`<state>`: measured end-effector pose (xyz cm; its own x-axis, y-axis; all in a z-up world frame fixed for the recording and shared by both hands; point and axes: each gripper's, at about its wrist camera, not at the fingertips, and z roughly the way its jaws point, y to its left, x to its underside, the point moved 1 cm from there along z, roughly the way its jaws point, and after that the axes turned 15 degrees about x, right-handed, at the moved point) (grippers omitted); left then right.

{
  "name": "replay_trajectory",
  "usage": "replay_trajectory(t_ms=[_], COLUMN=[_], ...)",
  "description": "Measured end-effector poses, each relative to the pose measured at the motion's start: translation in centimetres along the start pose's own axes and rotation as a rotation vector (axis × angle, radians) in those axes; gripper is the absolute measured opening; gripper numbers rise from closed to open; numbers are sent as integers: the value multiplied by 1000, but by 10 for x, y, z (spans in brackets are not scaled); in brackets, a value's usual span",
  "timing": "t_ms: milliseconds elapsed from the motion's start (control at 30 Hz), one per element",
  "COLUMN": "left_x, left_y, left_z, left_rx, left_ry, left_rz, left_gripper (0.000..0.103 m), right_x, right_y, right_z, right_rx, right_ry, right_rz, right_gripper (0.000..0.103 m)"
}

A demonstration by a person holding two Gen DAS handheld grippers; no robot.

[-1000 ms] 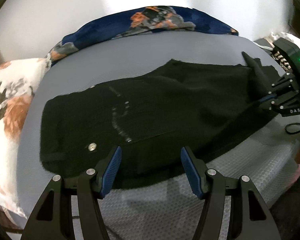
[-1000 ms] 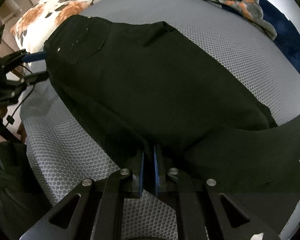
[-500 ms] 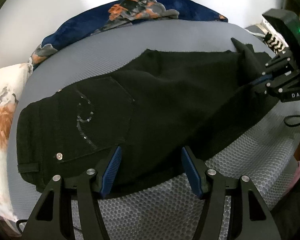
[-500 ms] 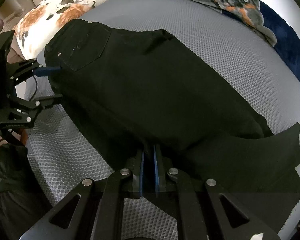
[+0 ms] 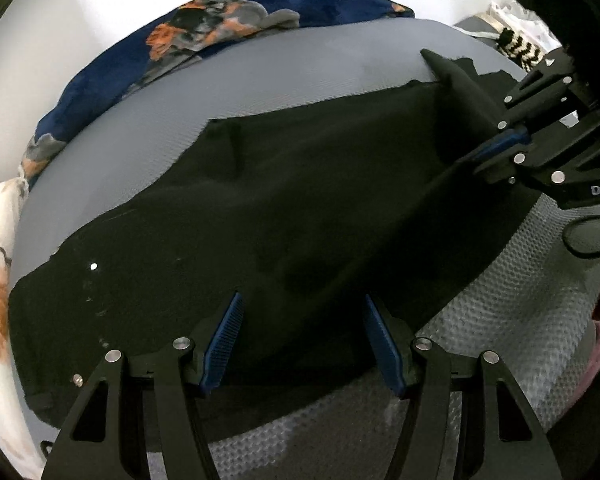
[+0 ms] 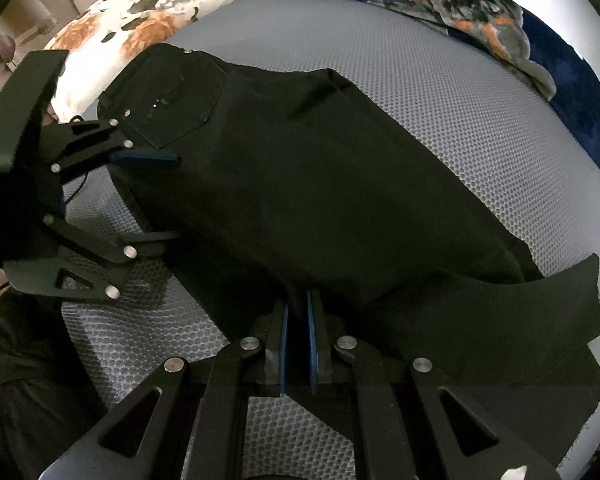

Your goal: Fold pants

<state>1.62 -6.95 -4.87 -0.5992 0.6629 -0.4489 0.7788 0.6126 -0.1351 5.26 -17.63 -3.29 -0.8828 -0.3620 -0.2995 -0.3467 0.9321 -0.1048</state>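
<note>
Left hand-held gripper [image 5: 302, 338] has slid along the black cotton pants [image 5: 284, 216] toward mid-leg, jaws apart, empty. Right hand-held gripper [image 6: 298, 330] pinches the leg edge. Pants flat on grey mesh mattress [image 6: 480, 112]; cross-folds remain.

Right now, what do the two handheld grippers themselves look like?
Both the left gripper and the right gripper are black linkage frames with silver rivets and blue ribbed pads. The right one bears white lettering, with a black cable trailing beneath it.
</note>
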Motion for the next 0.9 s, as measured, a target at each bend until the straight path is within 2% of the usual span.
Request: replay_trajectory(t_ms=[200, 267, 300, 367, 400, 433, 467, 567, 633, 733, 833, 900], left_x=[-7, -7, -7, -8, -9, -9, -10, -9, -8, -6, -4, -4], left_y=[-8, -9, -9, -10, -11, -12, -14, -18, -17, -14, -15, -14], left_z=[17, 18, 19, 19, 19, 19, 20, 22, 23, 22, 22, 21], left_rx=[-18, -23, -22, -4, 5, 20, 40, 35, 41, 49, 44, 48], left_ry=[45, 49, 47, 49, 54, 55, 59, 64, 56, 45, 36, 34], left_rz=[7, 12, 17, 15, 15, 19, 23, 37, 26, 7, 0, -5], left_gripper=[62, 59, 56, 42, 38, 26, 19, 13, 12, 11, 11, 11], right_x=[0, -1, -1, -1, -1, -1, -1, -1, 0, 5, 12, 17], right_y=[-1, -1, -2, -2, -2, -2, -2, -8, -11, -22, -38, -56], right_z=[0, -1, -1, -1, -1, -1, -1, -2, -3, -12, -22, -31], right_rx=[-10, -13, -14, -17, -20, -24, -25, -31, -44, -62, -68, -27], right_ry=[-3, -3, -5, -5, -5, -6, -3, 1, 4, -8, -27, -44], right_rz=[-5, -8, -8, -7, -9, -6, -1, 28, 46, 79, 123, 170], right_gripper=[7, 7, 7, 7, 8, 11, 12, 18, 27, 34, 37, 37])
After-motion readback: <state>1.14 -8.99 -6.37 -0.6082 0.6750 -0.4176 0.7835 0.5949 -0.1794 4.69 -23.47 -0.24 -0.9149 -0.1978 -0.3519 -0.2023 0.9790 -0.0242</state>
